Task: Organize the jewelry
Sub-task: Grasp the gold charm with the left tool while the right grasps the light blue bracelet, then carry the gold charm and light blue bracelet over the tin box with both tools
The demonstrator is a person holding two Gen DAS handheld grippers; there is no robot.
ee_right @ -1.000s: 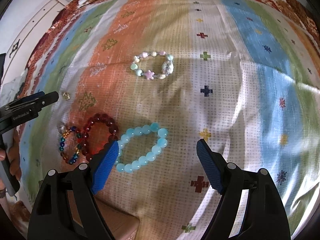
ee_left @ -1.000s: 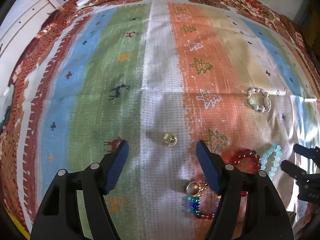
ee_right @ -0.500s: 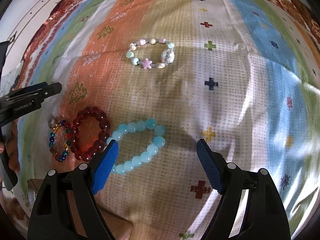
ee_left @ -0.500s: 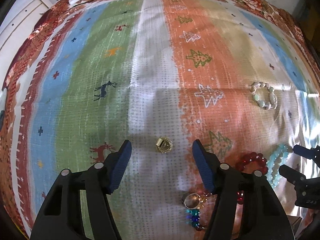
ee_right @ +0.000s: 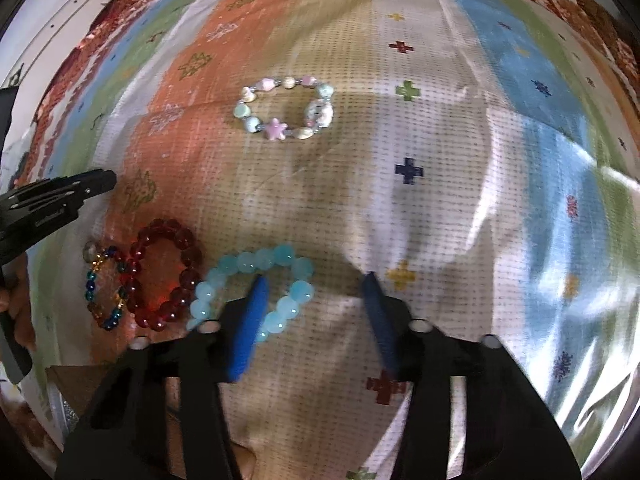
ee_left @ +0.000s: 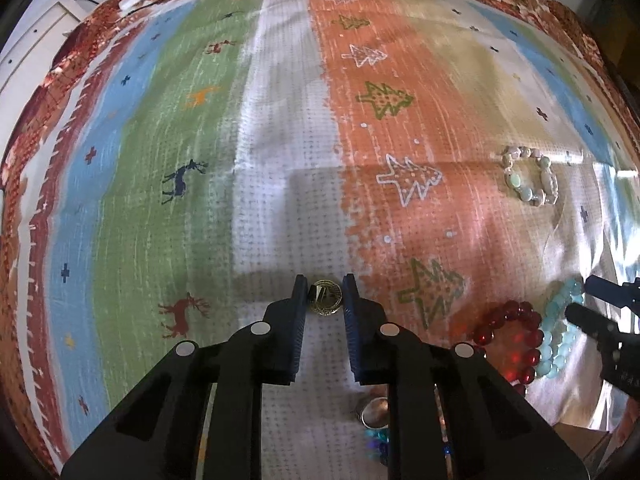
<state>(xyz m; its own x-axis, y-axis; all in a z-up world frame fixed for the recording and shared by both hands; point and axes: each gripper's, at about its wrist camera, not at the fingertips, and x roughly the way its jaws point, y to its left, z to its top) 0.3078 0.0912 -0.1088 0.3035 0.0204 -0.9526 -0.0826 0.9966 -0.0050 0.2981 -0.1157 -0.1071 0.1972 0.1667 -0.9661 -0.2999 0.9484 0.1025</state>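
In the left wrist view my left gripper (ee_left: 324,294) is shut on a small gold ring (ee_left: 326,298) that rests on the white stripe of the striped cloth (ee_left: 200,200). In the right wrist view my right gripper (ee_right: 316,292) is open; its left finger (ee_right: 250,328) lies inside the loop of the light blue bead bracelet (ee_right: 256,280), its right finger outside it. A red bead bracelet (ee_right: 164,272) and a multicolour bead bracelet (ee_right: 102,284) lie to the left. A pastel charm bracelet (ee_right: 286,108) lies farther away.
The red bracelet (ee_left: 508,344), blue bracelet (ee_left: 560,332) and pastel bracelet (ee_left: 530,174) also show at the right of the left wrist view, with a silver ring (ee_left: 374,412) near my left gripper's right finger. A cardboard edge (ee_right: 76,388) sits at the cloth's near side.
My left gripper has closed around the gold ring. My right gripper has narrowed and moved forward, its left finger now inside the light blue bracelet.
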